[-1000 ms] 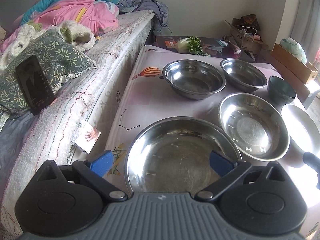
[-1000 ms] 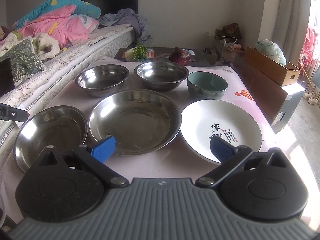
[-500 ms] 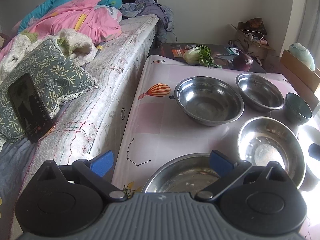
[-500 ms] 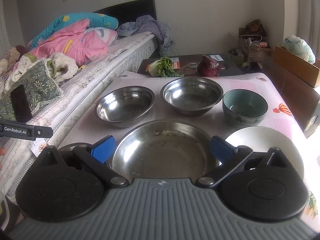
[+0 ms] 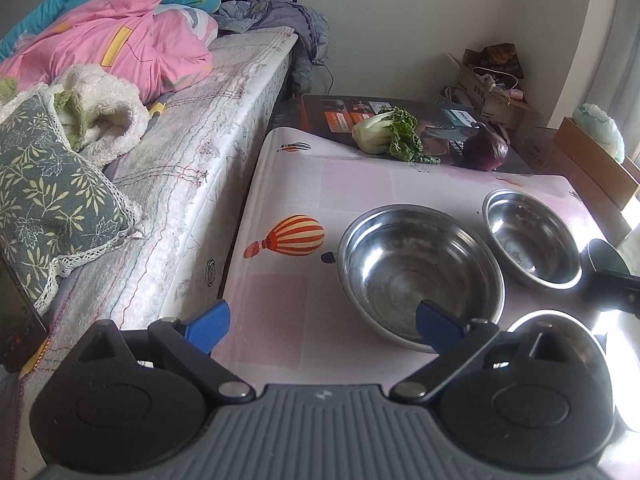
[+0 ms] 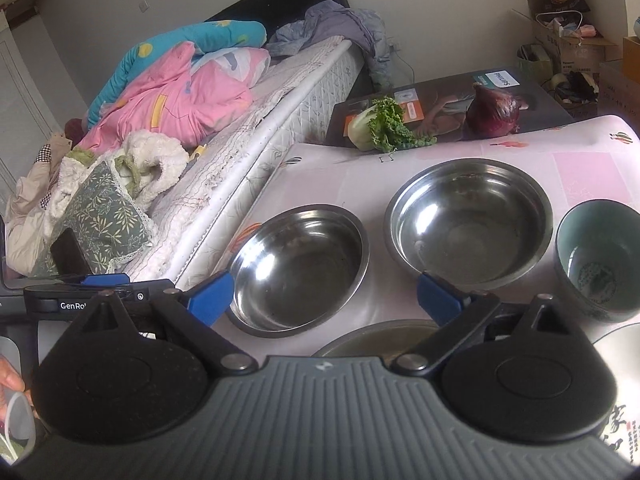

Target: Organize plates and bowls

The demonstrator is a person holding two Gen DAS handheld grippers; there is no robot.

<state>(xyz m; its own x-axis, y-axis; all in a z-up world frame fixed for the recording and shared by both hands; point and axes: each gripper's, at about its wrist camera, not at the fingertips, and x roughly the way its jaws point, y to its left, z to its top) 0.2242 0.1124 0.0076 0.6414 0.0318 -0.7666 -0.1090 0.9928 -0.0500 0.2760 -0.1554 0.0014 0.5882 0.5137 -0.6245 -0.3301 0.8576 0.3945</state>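
Note:
Two steel bowls stand at the far side of the pink-clothed table (image 5: 280,300): one steel bowl (image 5: 420,268) (image 6: 300,268) on the left and a second steel bowl (image 5: 532,240) (image 6: 468,220) to its right. A teal ceramic bowl (image 6: 600,260) sits further right. A steel plate (image 6: 380,336) (image 5: 560,332) and a white plate (image 6: 616,344) show only as edges near me. My left gripper (image 5: 322,326) hovers left of the first bowl, jaws wide and closing, nothing between them. My right gripper (image 6: 325,298) hovers before both bowls, jaws wide and closing, pads touching nothing.
A bed (image 5: 180,184) with quilts and a leaf-print cushion (image 5: 52,200) runs along the table's left edge. Bok choy (image 5: 384,136) and a red onion (image 5: 486,148) lie on a dark box beyond the far edge. Cardboard boxes (image 5: 592,160) stand at the right. A hand (image 6: 8,384) shows at lower left.
Both grippers have travelled forward over the table towards the far bowls. The near steel plates have slid down out of view. The right view has swung left towards the bed.

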